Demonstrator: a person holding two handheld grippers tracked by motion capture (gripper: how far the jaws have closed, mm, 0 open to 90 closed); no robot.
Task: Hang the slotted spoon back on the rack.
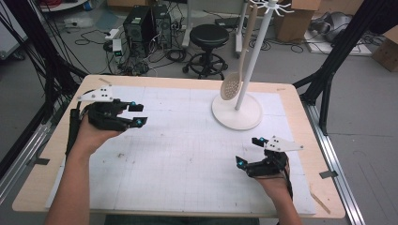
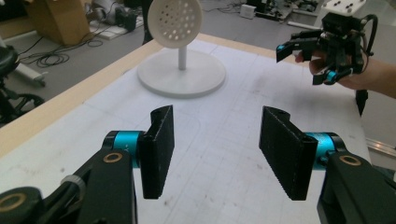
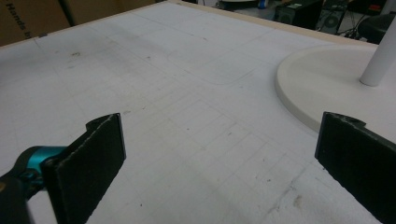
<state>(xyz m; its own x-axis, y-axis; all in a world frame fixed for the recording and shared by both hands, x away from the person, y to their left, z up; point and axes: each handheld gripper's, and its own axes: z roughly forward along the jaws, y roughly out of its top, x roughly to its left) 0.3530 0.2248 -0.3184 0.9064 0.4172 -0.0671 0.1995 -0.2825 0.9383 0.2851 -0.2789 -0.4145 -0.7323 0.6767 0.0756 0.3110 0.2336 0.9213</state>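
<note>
A white stand (image 1: 237, 112) with a round base and a tall pole rises at the back right of the white gridded mat (image 1: 178, 154). A pale slotted spoon (image 1: 231, 86) hangs from it, bowl down near the base. My left gripper (image 1: 137, 114) is held open above the mat's left side, nothing between its jaws. My right gripper (image 1: 248, 151) is open near the front right, just short of the stand's base. In the left gripper view the spoon bowl (image 2: 178, 21) and stand base (image 2: 182, 73) lie ahead, with the right gripper (image 2: 303, 60) across the mat. The right gripper view shows the base (image 3: 322, 84).
The wooden table (image 1: 56, 154) has edges close on both sides of the mat. Black frame legs (image 1: 328, 70) stand by the table's corners. Behind it on the floor are a black stool (image 1: 209, 44), computer towers (image 1: 141, 26), cables and cardboard boxes (image 1: 298, 18).
</note>
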